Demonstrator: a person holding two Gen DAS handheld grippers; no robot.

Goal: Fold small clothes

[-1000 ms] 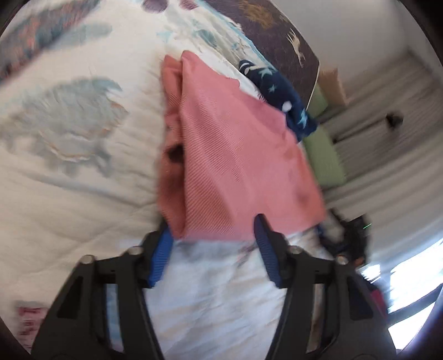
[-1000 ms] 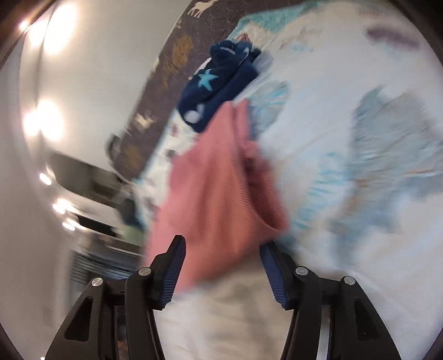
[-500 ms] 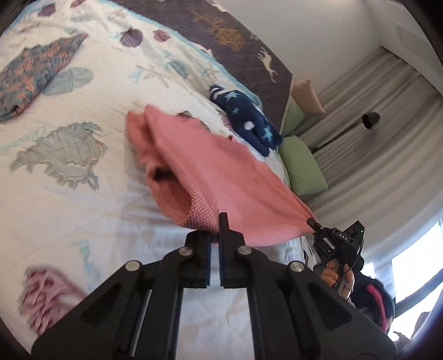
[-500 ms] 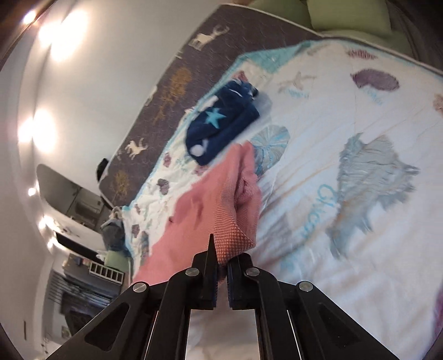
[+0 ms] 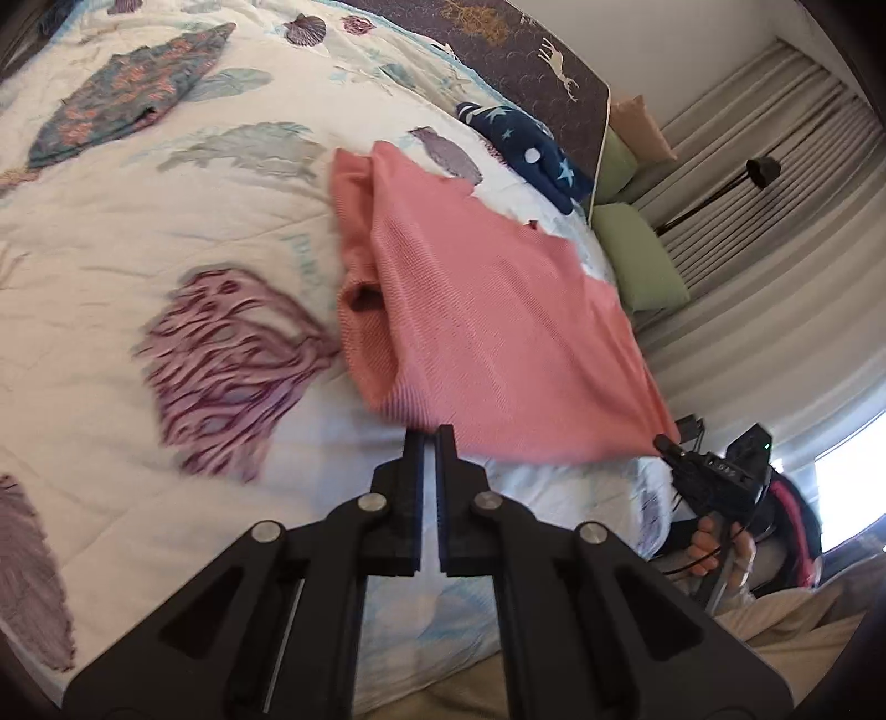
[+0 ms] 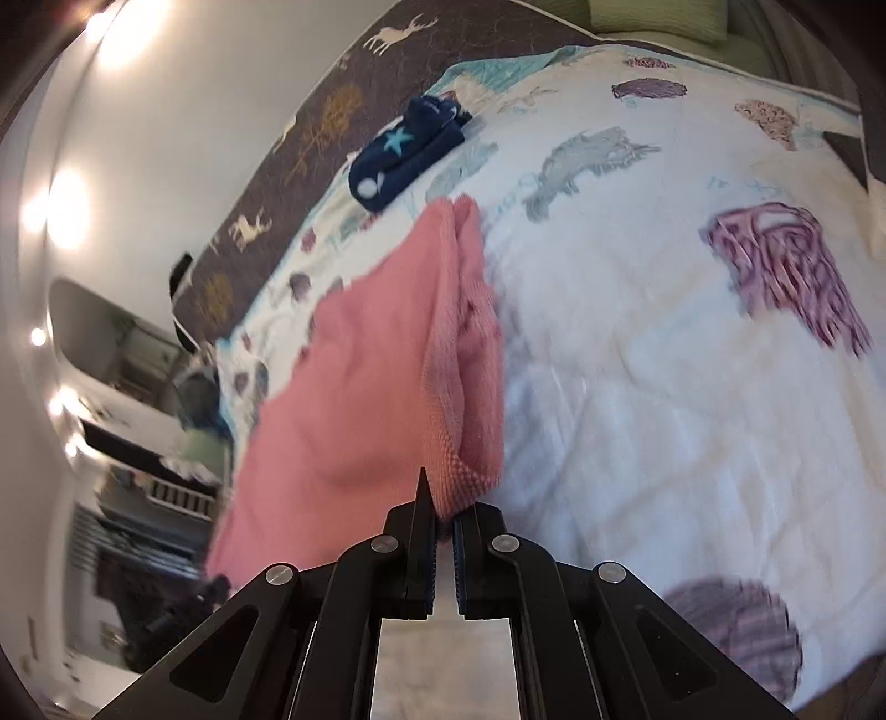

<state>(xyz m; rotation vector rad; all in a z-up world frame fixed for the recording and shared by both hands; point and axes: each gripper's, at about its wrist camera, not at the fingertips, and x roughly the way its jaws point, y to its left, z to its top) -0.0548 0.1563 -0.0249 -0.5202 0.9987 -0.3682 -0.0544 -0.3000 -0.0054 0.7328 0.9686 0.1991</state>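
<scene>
A pink ribbed garment hangs stretched above the white seashell-print bedspread. My left gripper is shut on its near hem corner. My right gripper is shut on the other hem corner; it also shows in the left wrist view, pinching the far corner. The garment shows in the right wrist view with one folded side drooping. Its far end trails on the bed.
A folded navy star-print garment lies near the dark headboard. A folded teal-and-coral patterned garment lies at the far left. Green cushions, curtains and a floor lamp stand beyond the bed's right edge.
Both grippers, open around the hem a second ago, have shut on its corners and lifted the garment, pulling it back toward me across the bed.
</scene>
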